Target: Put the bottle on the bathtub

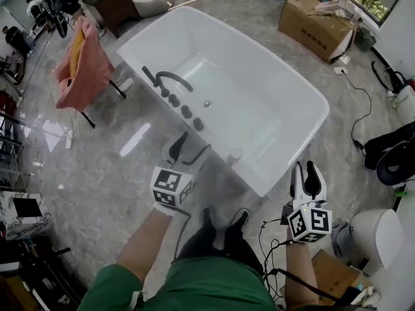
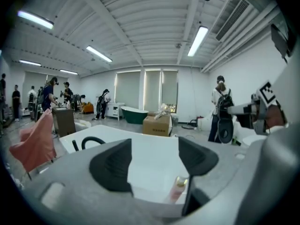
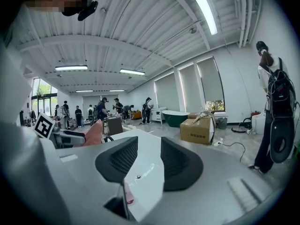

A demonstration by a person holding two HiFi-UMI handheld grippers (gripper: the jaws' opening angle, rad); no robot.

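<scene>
A small pinkish bottle [image 1: 235, 155] with a gold cap stands upright on the near rim of the white bathtub [image 1: 299, 141]. My left gripper [image 1: 189, 149] hovers just left of the bottle, open and holding nothing. In the left gripper view the bottle [image 2: 178, 189] shows low between the jaws, close to the right jaw, with the tub [image 2: 117, 135] behind it. My right gripper [image 1: 306, 173] is held off the tub's near right corner, open and empty. The right gripper view looks across the tub [image 3: 150, 172] and catches the bottle [image 3: 127, 196] below the left jaw.
A black faucet [image 1: 170, 80] with several knobs lines the tub's left rim. A pink cloth hangs over a chair [image 1: 81, 63] at the left. A cardboard box [image 1: 314, 24] sits behind the tub. A white toilet [image 1: 373, 235], a black bag [image 1: 392, 151] and cables lie to the right.
</scene>
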